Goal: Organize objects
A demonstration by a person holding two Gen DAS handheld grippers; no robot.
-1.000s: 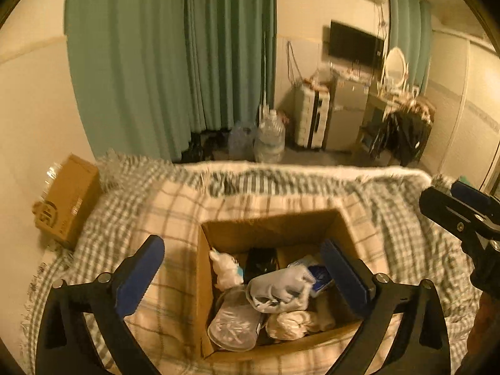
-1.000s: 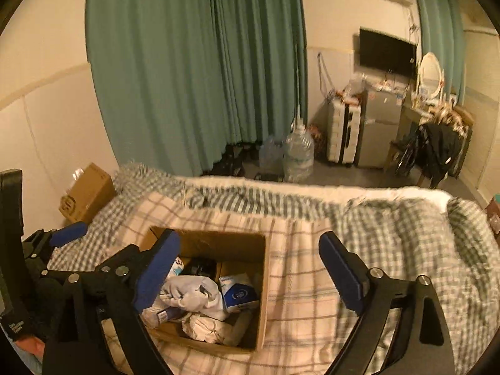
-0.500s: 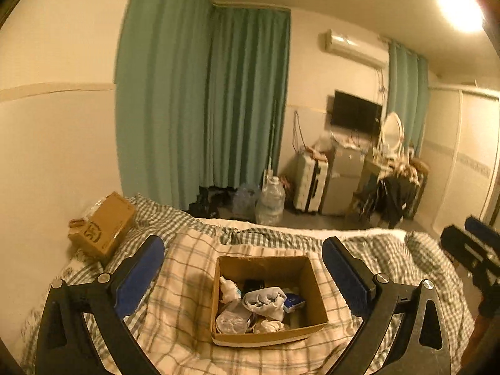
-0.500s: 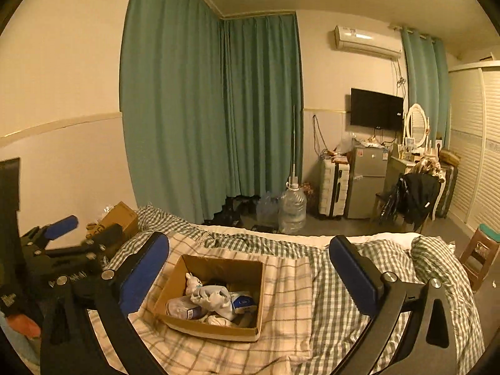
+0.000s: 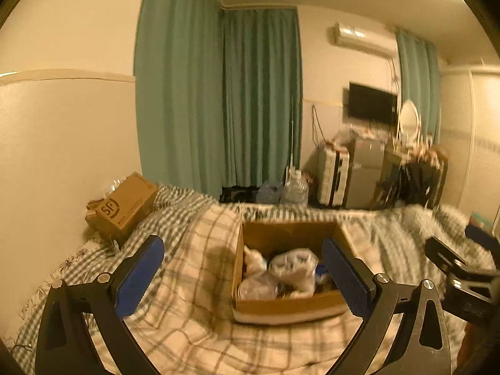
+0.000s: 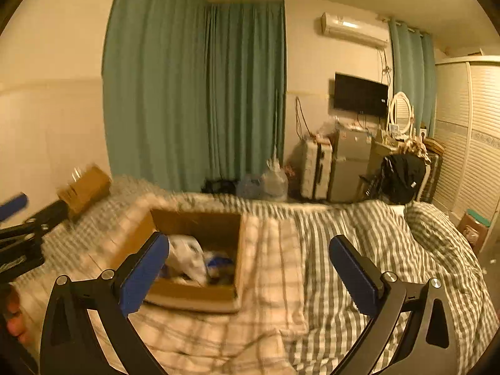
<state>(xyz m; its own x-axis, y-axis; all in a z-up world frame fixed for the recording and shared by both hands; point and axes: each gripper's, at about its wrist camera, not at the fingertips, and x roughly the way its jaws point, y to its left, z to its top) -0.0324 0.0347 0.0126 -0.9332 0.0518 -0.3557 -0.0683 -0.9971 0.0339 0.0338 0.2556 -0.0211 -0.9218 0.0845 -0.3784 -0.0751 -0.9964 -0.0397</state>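
An open cardboard box sits on a checked blanket on the bed. It holds a pale bundled cloth, a clear plastic container, a small white bottle and a blue-and-white packet. My left gripper is open and empty, held above the bed with the box seen between its fingers. My right gripper is open and empty, to the right of the box. Each gripper shows at the edge of the other's view.
A closed brown carton lies at the bed's far left by the wall. Green curtains hang behind. Water jugs, a suitcase, a small fridge and a chair with dark clothes stand on the floor beyond the bed.
Both grippers pulled up and back from the box, which shrank in view, then came down slightly closer again. Both stayed open and empty. The box contents look unchanged.
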